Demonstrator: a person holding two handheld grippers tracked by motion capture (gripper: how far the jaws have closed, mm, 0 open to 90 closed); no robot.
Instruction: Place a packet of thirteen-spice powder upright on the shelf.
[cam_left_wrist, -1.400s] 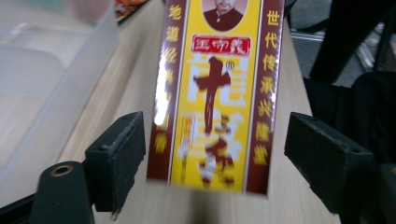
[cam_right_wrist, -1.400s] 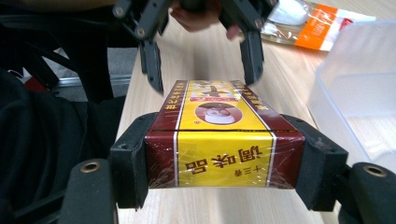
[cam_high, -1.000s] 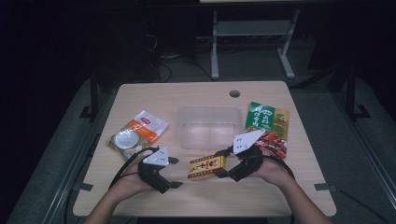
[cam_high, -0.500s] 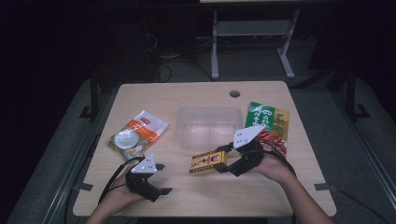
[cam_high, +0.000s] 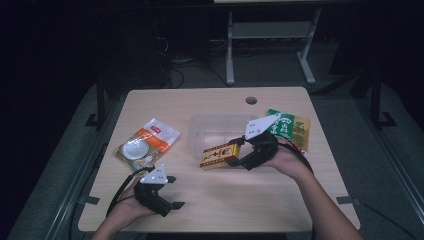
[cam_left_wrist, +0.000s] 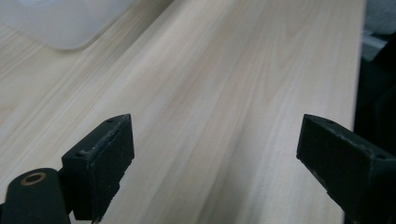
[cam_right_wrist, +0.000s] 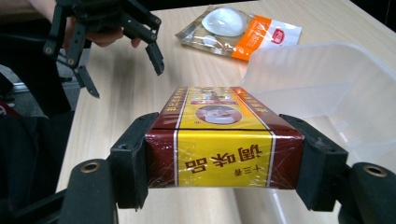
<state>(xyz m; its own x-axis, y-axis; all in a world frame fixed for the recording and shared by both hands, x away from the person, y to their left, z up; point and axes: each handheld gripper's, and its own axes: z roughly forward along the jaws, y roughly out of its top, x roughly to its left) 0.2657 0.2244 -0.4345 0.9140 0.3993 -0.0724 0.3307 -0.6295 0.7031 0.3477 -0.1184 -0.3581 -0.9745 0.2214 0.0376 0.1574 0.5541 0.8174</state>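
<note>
The right gripper clamped a red-and-yellow seasoning box by its short end, the label reading 调味品 upside down in the right gripper view. The box hung just at the near rim of the clear plastic tub. The left gripper, its jaws having just been opening, stood spread with nothing between them over bare tabletop near the front edge. An orange-and-clear packet lay well left.

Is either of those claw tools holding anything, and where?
The right gripper clamps the red-and-yellow box by its near end's two sides. The left gripper holds nothing.
</note>
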